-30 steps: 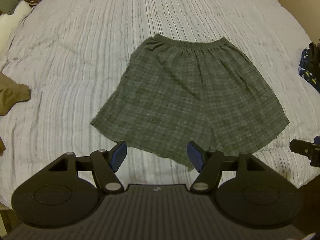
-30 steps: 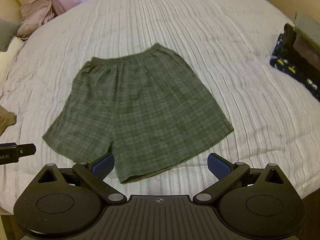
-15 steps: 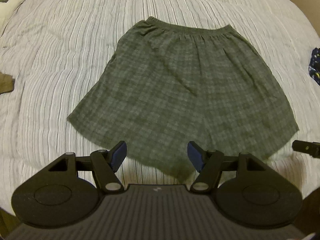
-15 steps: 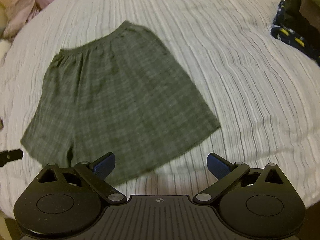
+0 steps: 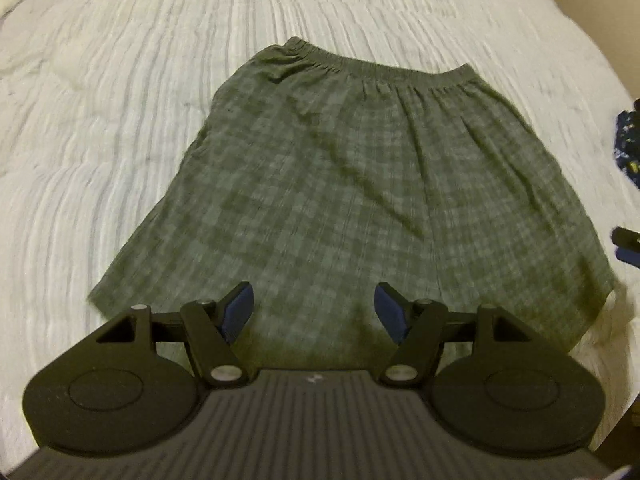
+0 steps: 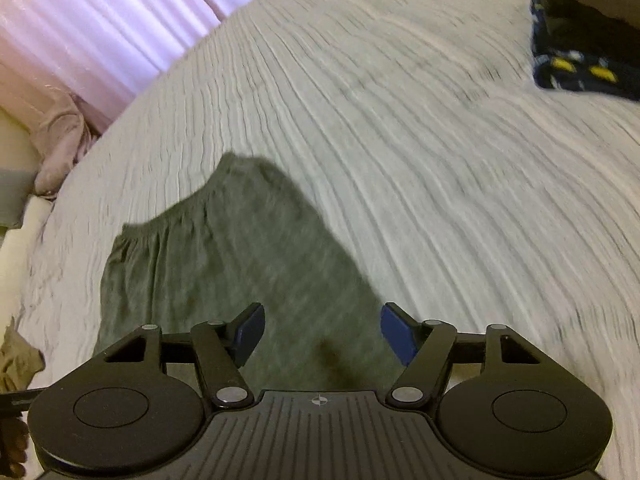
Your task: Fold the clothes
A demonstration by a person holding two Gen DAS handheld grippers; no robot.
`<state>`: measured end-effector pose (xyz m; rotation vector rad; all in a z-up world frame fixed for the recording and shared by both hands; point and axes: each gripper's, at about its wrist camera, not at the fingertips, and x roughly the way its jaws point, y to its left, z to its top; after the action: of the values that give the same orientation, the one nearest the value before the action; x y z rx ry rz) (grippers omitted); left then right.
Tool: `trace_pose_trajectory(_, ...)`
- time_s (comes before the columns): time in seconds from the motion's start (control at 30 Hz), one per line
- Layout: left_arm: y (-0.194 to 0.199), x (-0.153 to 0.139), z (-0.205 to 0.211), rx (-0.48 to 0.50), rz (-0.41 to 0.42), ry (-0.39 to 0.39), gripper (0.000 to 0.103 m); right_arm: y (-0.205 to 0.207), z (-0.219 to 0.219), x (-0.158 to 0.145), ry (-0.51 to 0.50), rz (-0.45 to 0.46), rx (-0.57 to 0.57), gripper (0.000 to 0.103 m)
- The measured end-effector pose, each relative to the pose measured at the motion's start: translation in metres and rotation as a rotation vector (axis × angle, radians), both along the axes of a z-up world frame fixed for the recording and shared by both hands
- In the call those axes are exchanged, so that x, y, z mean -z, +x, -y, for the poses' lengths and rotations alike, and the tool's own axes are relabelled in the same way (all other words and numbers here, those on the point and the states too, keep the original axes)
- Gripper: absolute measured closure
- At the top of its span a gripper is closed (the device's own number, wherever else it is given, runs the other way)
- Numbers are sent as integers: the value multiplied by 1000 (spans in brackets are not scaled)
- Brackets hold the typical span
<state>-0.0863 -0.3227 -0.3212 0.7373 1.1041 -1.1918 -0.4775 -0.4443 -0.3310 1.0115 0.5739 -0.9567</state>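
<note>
The shorts (image 5: 360,200) lie flat on the bed (image 5: 100,140), ready for folding; left gripper (image 5: 312,308) and right gripper (image 6: 322,334) hover over the hem, jaws apart, the right's just narrowing on nothing

grey-green plaid shorts (image 5: 360,200) on a white ribbed bedspread (image 5: 100,140) — pink curtains (image 6: 100,20), navy-and-yellow cloth (image 6: 580,68)
</note>
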Motion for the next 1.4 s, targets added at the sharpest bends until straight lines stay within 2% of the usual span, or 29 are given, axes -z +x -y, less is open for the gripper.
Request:
trace_pose_trajectory(0.03,5,3,2,2,-13,-7,40,1,6,4,-12,-4,-12,48)
trace_pose_trajectory(0.2,32,16,13,-19,-94,-36,40,2,27,31,-20,-32,-40,49)
trace_pose_trajectory(0.37,53,21,22,-30,-136,-51,40,-4,34,46,6,8,-47,49)
trace_pose_trajectory(0.43,60,23,25,-24,-139,-49,40,-4,35,49,7,33,-55,59)
trace_pose_trajectory(0.47,63,24,25,-22,-144,-48,40,-4,37,51,16,53,-57,72)
trace_pose_trajectory(0.57,72,27,26,-15,-167,-45,40,-4,41,57,46,95,-51,74)
trace_pose_trajectory(0.6,74,28,26,-12,-174,-44,40,-3,42,58,52,95,-46,86)
trace_pose_trajectory(0.67,82,29,24,-8,-185,-42,40,2,42,55,61,68,-31,99)
trace_pose_trajectory(0.73,91,30,22,-5,-195,-41,40,16,38,45,49,-14,-22,100)
trace_pose_trajectory(0.83,108,32,18,-11,-206,-42,40,53,25,22,0,-201,-10,101)
trace_pose_trajectory(0.87,114,33,16,-16,-212,-43,40,74,17,13,-37,-279,-20,101)
trace_pose_trajectory(1.0,142,30,8,-23,-241,-54,40,167,-28,-22,-205,-480,-82,101)
trace_pose_trajectory(1.13,167,26,-1,-16,-251,-67,40,274,-90,-38,-352,-533,-212,101)
trace_pose_trajectory(1.2,180,25,-5,-11,-252,-73,40,318,-117,-31,-360,-515,-274,101)
trace_pose_trajectory(1.27,192,25,-8,-8,-250,-74,40,351,-137,-14,-299,-496,-340,100)
trace_pose_trajectory(1.3,197,26,-10,-6,-248,-71,40,366,-145,-4,-257,-487,-375,99)
trace_pose_trajectory(1.33,202,27,-12,-5,-246,-69,40,376,-153,4,-222,-479,-403,93)
trace_pose_trajectory(1.37,205,28,-14,-4,-247,-66,41,381,-160,9,-195,-469,-423,60)
trace_pose_trajectory(1.4,208,30,-16,-4,-250,-62,41,381,-167,10,-184,-458,-431,34)
